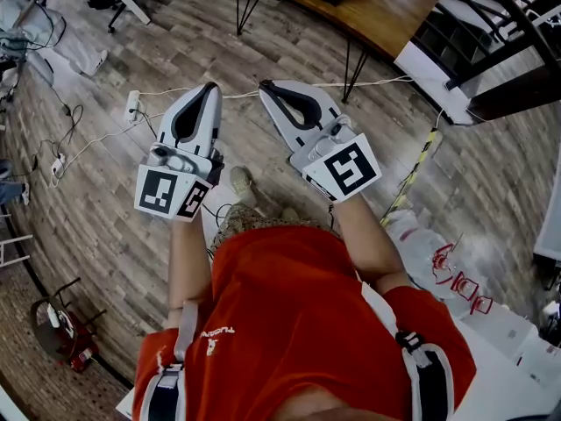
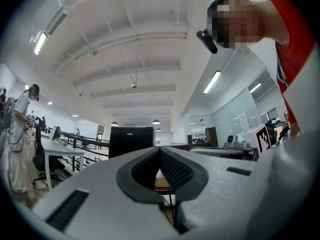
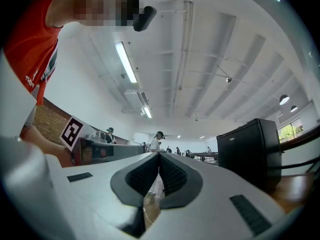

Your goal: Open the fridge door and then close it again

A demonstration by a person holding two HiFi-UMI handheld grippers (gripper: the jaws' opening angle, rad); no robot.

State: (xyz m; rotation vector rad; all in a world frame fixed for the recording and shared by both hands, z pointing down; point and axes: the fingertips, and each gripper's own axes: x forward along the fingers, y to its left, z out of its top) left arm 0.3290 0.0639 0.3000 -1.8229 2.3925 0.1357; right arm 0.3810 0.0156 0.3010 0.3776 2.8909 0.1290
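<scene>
Black fridge [image 2: 131,141] stands well beyond left hand-held gripper [image 2: 160,150] and right hand-held gripper [image 3: 159,155]; both jaws closed, empty.

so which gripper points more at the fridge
The left gripper: the fridge stands nearly dead ahead beyond its shut jaws. For the right gripper it sits far right.

The left gripper [image 2: 160,151] has its jaws together and empty, aimed toward a black fridge [image 2: 131,141] ahead
</scene>
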